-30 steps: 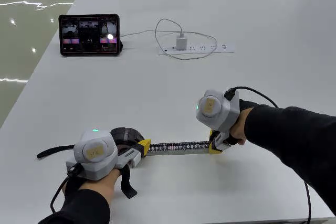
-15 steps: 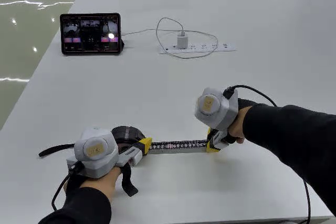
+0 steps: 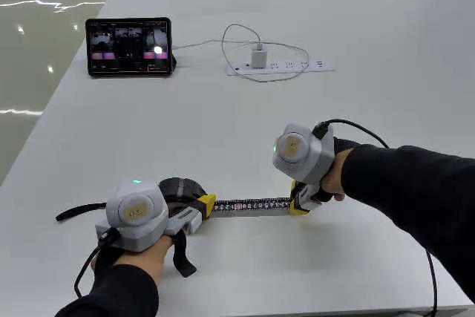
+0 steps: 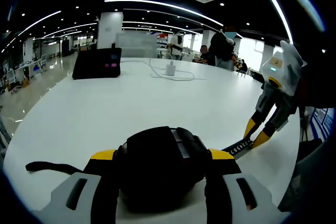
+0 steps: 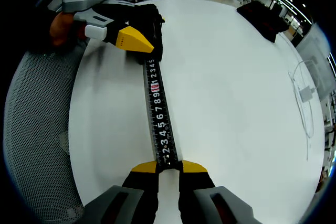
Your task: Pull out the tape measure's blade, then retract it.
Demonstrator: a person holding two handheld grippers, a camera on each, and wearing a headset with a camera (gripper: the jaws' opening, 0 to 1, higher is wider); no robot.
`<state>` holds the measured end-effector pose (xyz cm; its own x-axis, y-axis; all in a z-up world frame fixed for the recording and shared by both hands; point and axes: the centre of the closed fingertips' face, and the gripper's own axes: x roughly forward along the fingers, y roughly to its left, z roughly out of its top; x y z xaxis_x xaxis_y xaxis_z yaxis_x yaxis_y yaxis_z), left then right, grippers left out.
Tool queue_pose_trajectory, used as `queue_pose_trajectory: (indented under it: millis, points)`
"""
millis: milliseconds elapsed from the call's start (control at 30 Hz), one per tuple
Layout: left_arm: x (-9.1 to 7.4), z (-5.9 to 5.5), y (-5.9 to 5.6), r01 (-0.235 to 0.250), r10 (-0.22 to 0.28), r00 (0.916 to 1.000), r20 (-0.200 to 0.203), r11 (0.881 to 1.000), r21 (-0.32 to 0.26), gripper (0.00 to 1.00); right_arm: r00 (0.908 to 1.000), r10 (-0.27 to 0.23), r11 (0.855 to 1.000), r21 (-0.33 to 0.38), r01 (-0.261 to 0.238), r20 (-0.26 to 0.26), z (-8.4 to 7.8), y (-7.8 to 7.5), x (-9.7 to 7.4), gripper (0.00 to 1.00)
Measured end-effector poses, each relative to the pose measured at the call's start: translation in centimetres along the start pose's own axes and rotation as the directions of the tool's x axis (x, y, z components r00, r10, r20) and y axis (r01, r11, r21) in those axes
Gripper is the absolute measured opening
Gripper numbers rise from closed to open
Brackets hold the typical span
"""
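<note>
The black tape measure case (image 3: 181,191) lies on the white table near its front edge, with a black strap trailing from it. My left gripper (image 3: 199,211) is shut on the case (image 4: 160,163), its yellow-tipped jaws on either side. The blade (image 3: 251,204) runs flat along the table to the right, showing roughly fifteen centimetres of numbers (image 5: 158,103). My right gripper (image 3: 299,206) is shut on the blade's end, jaws close together (image 5: 169,169). The left gripper view also catches the right gripper (image 4: 256,132). In the right gripper view, the left gripper (image 5: 126,36) is at the case (image 5: 152,22).
A tablet (image 3: 130,46) with a lit screen stands at the back left. A white power strip (image 3: 278,68) with a charger and looped cable lies at the back centre. The table's front edge (image 3: 297,309) is close below both hands.
My right gripper has drifted slightly left toward the case with the blade's end, so the exposed blade is a little shorter. The left gripper and case have stayed put.
</note>
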<state>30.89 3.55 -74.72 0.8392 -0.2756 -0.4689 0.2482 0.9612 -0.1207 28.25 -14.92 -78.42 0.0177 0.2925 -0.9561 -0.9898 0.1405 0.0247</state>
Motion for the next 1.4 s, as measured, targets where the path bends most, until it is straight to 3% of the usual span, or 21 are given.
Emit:
queue_pose_trajectory:
  millis: [1400]
  points:
    - [0.1, 0.0, 0.0, 0.001, -0.001, 1.0000, -0.001, 1.000, -0.002, 0.62, 0.9996, 0.004, 1.000, -0.010, -0.004, 0.029, 1.7, 0.2, 0.6, 0.11]
